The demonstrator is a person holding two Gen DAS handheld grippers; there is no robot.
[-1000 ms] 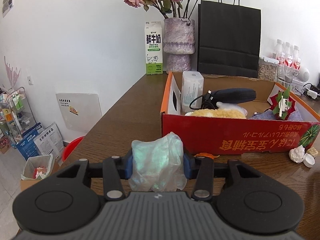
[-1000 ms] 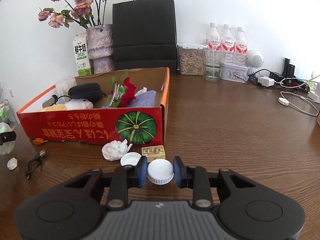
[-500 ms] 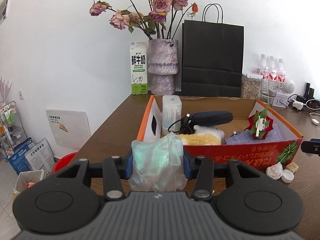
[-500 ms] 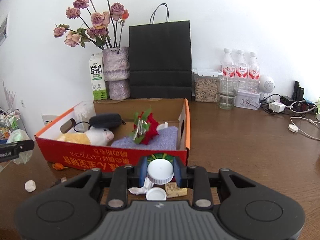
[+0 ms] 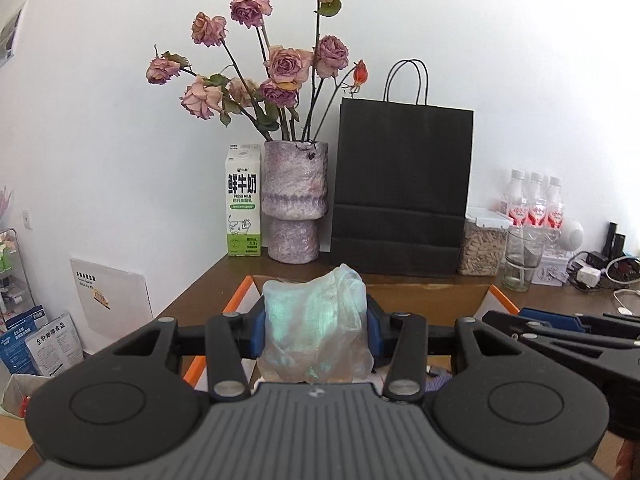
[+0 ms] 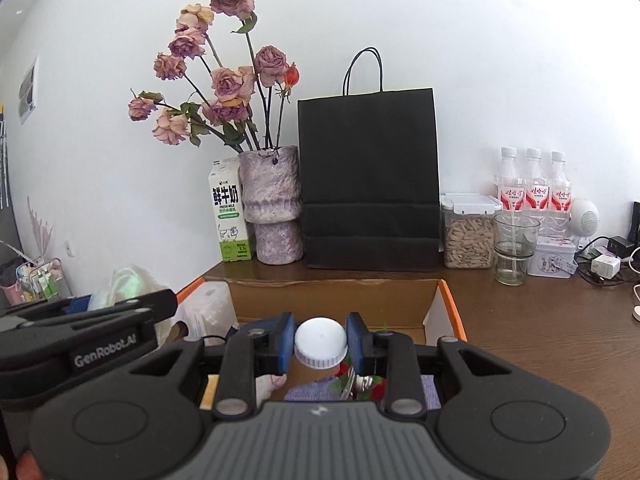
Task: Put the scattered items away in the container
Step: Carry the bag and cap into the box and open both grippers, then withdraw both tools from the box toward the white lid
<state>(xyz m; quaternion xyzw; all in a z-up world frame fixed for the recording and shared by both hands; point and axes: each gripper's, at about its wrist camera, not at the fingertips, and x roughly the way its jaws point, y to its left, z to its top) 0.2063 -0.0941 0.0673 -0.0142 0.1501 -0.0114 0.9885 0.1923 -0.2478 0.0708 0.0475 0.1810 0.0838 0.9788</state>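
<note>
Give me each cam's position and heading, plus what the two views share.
Left wrist: sits on the left gripper, looking along its jaws over the cardboard box toward the back wall; shows its own jaws clamping a crumpled plastic bag, with the right gripper entering at right.
Right wrist: sits on the right gripper, same heading, above the box; jaws hold a white cap, left gripper at left.
Shared: vase of dried roses, milk carton, black paper bag, water bottles.

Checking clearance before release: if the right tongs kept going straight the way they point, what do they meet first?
Probably the far wall of the cardboard box, just beyond the white cap held in the right tongs. Depth is unclear; a higher line would reach the black paper bag.
</note>
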